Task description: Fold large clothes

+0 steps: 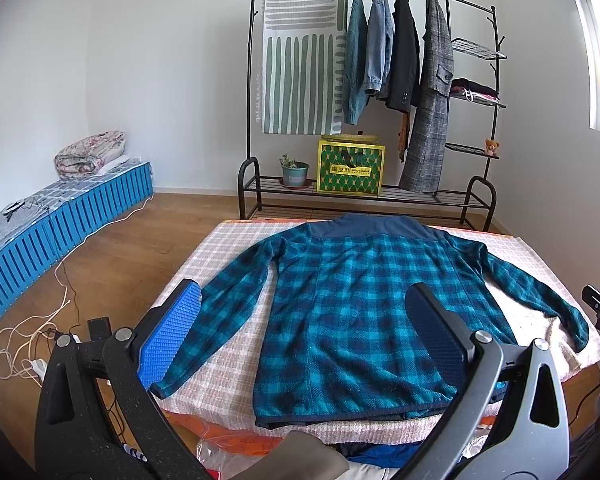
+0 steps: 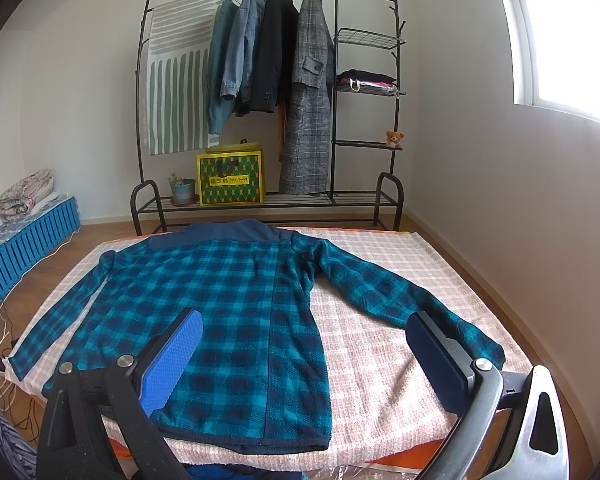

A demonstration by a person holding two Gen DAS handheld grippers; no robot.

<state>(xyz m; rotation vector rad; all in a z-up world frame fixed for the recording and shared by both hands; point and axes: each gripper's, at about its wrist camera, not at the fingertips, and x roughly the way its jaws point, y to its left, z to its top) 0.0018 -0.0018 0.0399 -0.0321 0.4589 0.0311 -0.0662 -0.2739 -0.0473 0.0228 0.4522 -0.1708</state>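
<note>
A teal and navy plaid fleece jacket [image 1: 352, 300] lies flat, back up, on a pink checked cloth over the table [image 1: 228, 364]. Its collar points away from me and both sleeves spread out to the sides. My left gripper [image 1: 304, 336] is open and empty, hovering above the jacket's hem and left sleeve. The jacket also shows in the right wrist view [image 2: 220, 312]. My right gripper [image 2: 304, 356] is open and empty above the hem and the right sleeve cuff [image 2: 484, 344]. The table also shows there [image 2: 380, 360].
A black clothes rack [image 1: 372, 92] with hanging coats, a yellow box [image 1: 350, 168] and a potted plant [image 1: 294, 170] stands behind the table. A blue slatted bench [image 1: 60, 220] with a folded quilt sits left. Cables [image 1: 32, 332] lie on the wooden floor. More clothes lie below the table's near edge.
</note>
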